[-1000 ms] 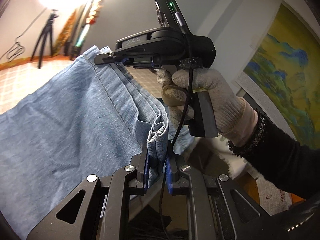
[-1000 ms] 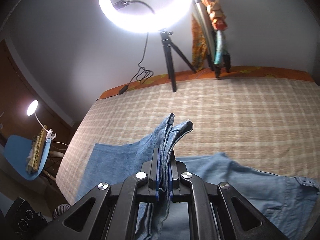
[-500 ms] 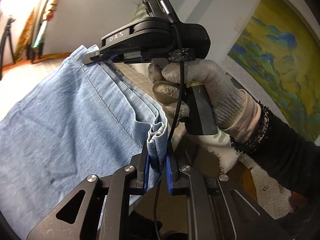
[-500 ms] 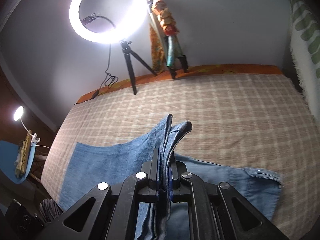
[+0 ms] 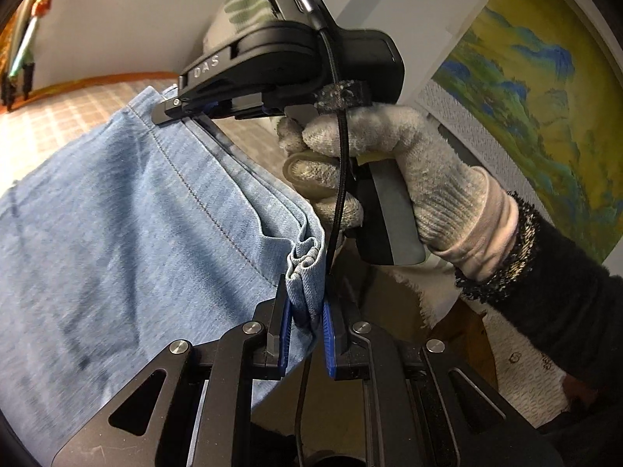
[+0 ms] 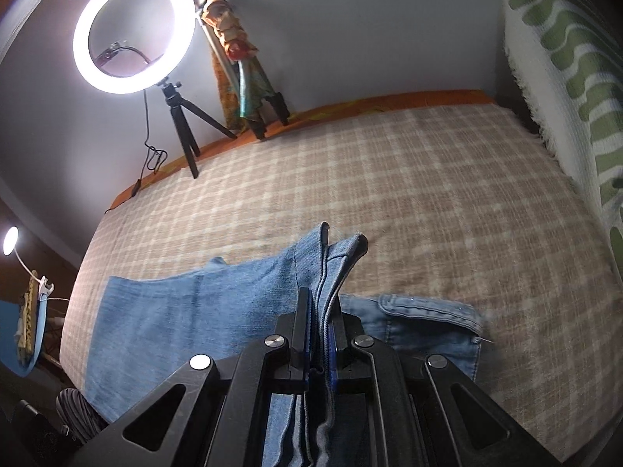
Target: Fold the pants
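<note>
Light blue denim pants (image 5: 128,233) hang stretched between both grippers above a checked bed. My left gripper (image 5: 305,311) is shut on a bunched hem corner of the pants. In the left wrist view the right gripper (image 5: 171,111), held by a gloved hand, is clamped on the far corner of the same edge. In the right wrist view my right gripper (image 6: 320,323) is shut on folded layers of the pants (image 6: 187,311), which stick up between the blue pads. The rest of the pants lie on the bed, with the waistband (image 6: 432,315) to the right.
The beige checked bed cover (image 6: 409,194) spreads ahead. A ring light on a tripod (image 6: 132,35) and a wrapped stand (image 6: 237,62) are at the far edge by the wall. A green patterned white cloth (image 6: 564,78) hangs at the right. A landscape painting (image 5: 537,89) is on the wall.
Both grippers have swung right over the bed with the pants edge still clamped. The waistband part on the bed now lies closer under the right gripper.
</note>
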